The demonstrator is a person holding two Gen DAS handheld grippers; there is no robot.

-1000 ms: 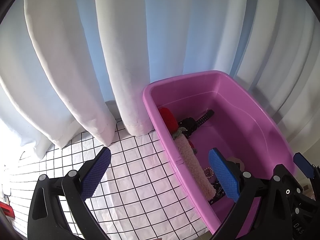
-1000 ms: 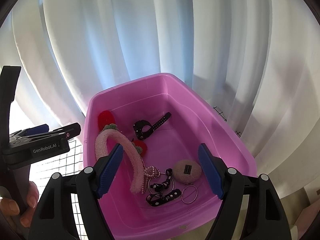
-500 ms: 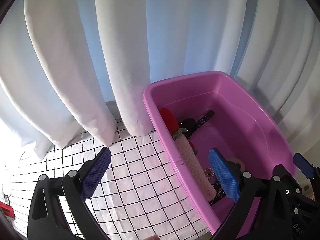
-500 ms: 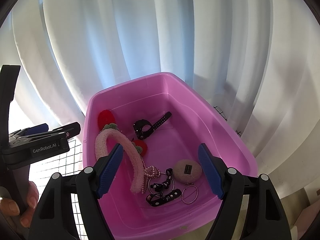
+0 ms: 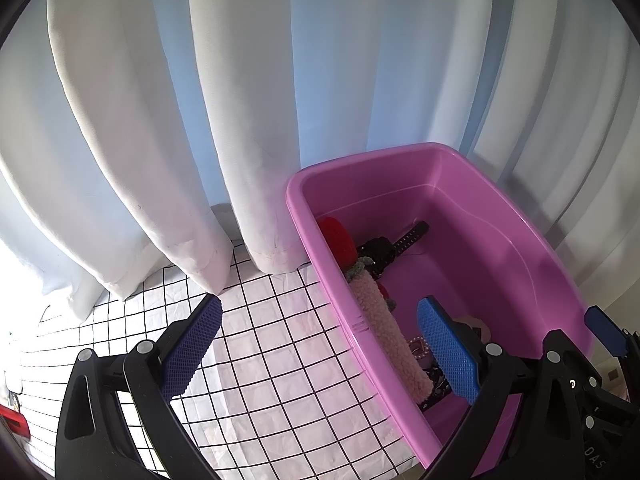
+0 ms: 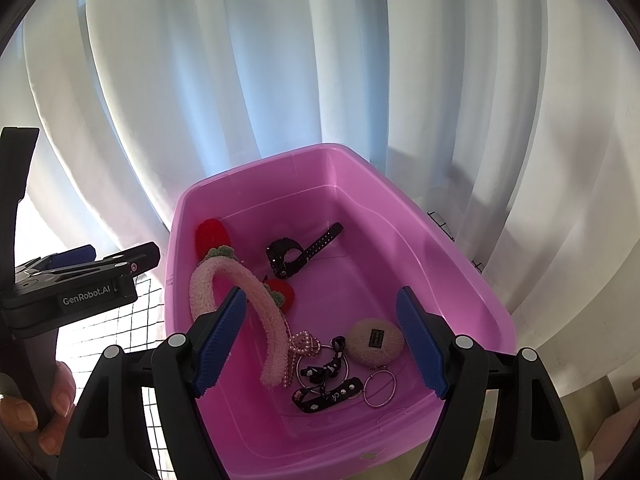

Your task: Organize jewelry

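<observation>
1. While you hover over the pink tub point(image 6: 460, 264), your right gripper point(image 6: 320, 340) has its fingers point(image 6: 218, 340) spread wide with nothing between the pads. It sits above the near half of the tub, pointing down into it.
2. Your left gripper point(image 5: 320, 344) is spread wide too and holding nothing. One blue finger point(image 5: 192, 348) hangs over the white grid-pattern cloth point(image 5: 280, 360) on the counter, the other over the tub's near left corner, so the fingers straddle the tub's left wall.
3. The jewelry is all inside the tub:
   - The fuzzy pink headband point(image 6: 264, 308) arches along the left wall, with red strawberry bits point(image 6: 212, 236) at the far left and another point(image 6: 282, 294) near the middle.
   - The black watch point(image 6: 298, 254) lies about mid-floor toward the far end, strap pointing to the far right.
   - A pearl bow piece point(image 6: 306, 342) touches the near end of the headband.
   - Black ribbon clips point(image 6: 326, 384) lie at the near edge, just beside a thin hoop ring point(image 6: 380, 388).
   - A round beige puff with a black label point(image 6: 376, 340) rests near the right side, close to your right finger in the view.
4. From the right wrist view you can see your left hand point(image 6: 28, 412) gripping the left tool at the tub's left side.
5. The tub stands at the back of the counter, against white curtains point(image 5: 240, 120).
</observation>
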